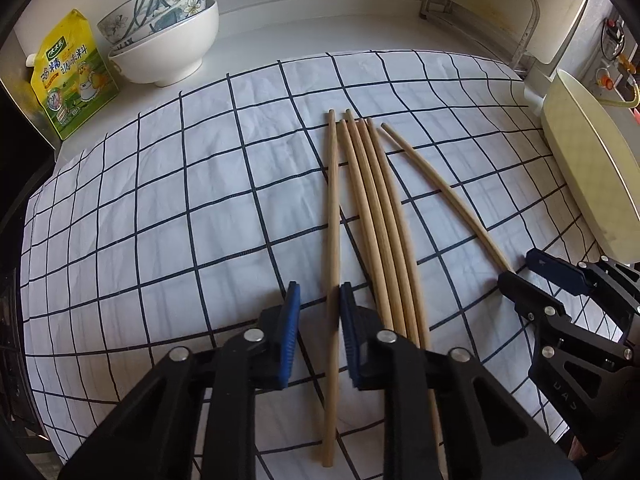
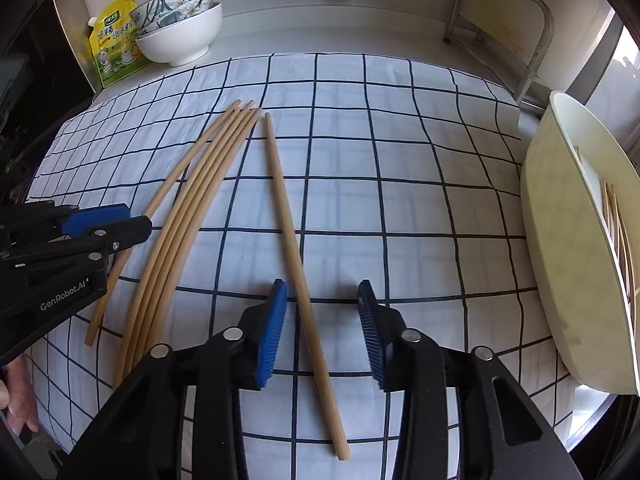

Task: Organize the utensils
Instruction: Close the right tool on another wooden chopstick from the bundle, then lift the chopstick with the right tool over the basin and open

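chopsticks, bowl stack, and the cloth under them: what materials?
Chopsticks: pale wood or bamboo, matte, unlacquered; faint lengthwise grain shows. Bowls: likely glazed ceramic; the white outer one is glossy, the inner ones carry blue floral print. Cloth: woven fabric, probably cotton; white with a dark grid, creased and wrinkled, no sheen.

six chopsticks [image 1: 362, 216], three bowls [image 1: 168, 36], one seasoning packet [image 1: 72, 76]
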Motion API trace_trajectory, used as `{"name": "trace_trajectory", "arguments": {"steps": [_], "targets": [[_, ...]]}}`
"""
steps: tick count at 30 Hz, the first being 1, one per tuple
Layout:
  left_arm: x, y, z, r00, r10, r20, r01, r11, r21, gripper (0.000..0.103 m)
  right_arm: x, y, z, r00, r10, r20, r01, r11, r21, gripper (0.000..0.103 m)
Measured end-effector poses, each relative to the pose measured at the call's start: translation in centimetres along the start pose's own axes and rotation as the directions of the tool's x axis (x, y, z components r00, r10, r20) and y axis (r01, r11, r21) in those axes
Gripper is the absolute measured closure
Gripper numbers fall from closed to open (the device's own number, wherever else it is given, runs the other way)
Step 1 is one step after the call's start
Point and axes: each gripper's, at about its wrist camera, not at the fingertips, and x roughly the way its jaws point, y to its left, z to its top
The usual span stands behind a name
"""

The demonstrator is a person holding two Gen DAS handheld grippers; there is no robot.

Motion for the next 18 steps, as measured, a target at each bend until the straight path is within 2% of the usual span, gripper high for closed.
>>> {"name": "trace_trajectory", "arguments": {"steps": [1, 2, 4, 9, 18], "targets": [[0.0, 0.0, 0.0, 1.000, -0.008, -0.003, 0.008, 1.000, -0.002, 0.094, 0.0, 0.1, 0.0, 1.000, 0.004, -0.001, -0.004, 1.000, -0.003, 0.090], [0.0, 0.2, -0.1, 1.000, -0.019, -0.007, 0.019, 1.000, -0.007, 0.095, -0.1, 0.1, 0.0, 1.000, 0.008, -0.002, -0.008, 1.000, -0.002, 0.094], [0.0, 0.3, -0.1, 0.999, -0.043, -0.009, 0.043, 0.999, -0.019, 0.096, -0.1, -0.1, 0.0, 1.000, 0.030, -0.003, -0.030, 0.999, 0.016, 0.096], [-0.7, 0.8, -0.8, 0.998, -0.059, 0.004, 0.059, 0.998, -0.024, 0.096, -0.6, -0.6, -0.2, 0.998, 0.061, -0.004, -0.060, 0.997, 0.049, 0.096], [-3.6, 0.6, -0.8, 0.997, -0.063, 0.047, 0.063, 0.998, -0.004, 0.096, -3.9, -1.0, -0.3, 0.995, 0.091, 0.043, -0.093, 0.994, 0.060, 0.097]]}}
